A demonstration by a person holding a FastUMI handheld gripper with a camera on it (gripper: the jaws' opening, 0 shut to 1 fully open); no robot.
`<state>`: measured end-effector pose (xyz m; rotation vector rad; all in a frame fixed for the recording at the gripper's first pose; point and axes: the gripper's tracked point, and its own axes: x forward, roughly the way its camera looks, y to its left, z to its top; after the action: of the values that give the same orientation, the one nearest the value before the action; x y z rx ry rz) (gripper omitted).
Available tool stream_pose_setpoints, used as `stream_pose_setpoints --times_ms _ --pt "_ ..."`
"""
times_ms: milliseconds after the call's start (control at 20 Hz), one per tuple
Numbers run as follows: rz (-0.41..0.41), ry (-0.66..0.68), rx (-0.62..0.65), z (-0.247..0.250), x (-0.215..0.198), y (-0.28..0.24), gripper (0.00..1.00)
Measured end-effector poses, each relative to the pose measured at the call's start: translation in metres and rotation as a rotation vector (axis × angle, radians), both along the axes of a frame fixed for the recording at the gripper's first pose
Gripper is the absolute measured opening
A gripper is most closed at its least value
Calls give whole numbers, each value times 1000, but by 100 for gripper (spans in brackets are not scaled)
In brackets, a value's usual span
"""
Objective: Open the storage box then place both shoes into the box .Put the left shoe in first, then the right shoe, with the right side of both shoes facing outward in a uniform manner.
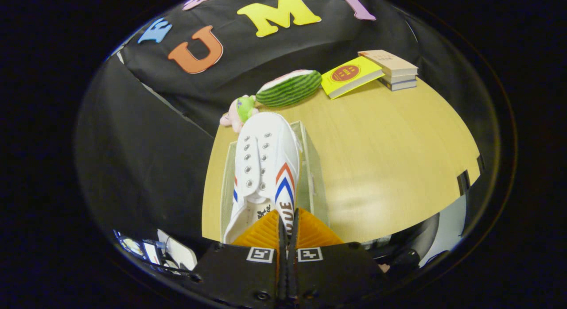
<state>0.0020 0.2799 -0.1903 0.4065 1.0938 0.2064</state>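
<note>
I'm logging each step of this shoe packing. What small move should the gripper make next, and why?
Probably lower a little further, then open. The gripper is pinched on the heel collar of the white canvas shoe with red and blue chevrons, which hangs toe-forward inside the clear plastic storage box on the wooden table; whether its sole touches the bottom is unclear.

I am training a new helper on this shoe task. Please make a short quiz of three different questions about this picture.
1. True or false: the gripper is shut on the heel of the white shoe.
2. Where does the shoe hang? A) above the clear storage box B) on the stacked books C) beside the yellow book
3. Fill in: beyond the box, next to the small plush toy, lies a plush ______.

Key: 1 true; 2 A; 3 watermelon slice.
</note>
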Motion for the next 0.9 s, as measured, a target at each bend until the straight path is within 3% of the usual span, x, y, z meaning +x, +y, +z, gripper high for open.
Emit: stream_pose_setpoints --times_ms 550,650,700,800,900 --pt "-89 6 28 -37 9 12 6" --pt "-108 -4 103 -35 16 21 16" --pt "-108 -7 104 -37 18 19 32" --pt "-111 -11 126 -35 20 19 44" --pt "-85 -59 140 -18 24 19 40"
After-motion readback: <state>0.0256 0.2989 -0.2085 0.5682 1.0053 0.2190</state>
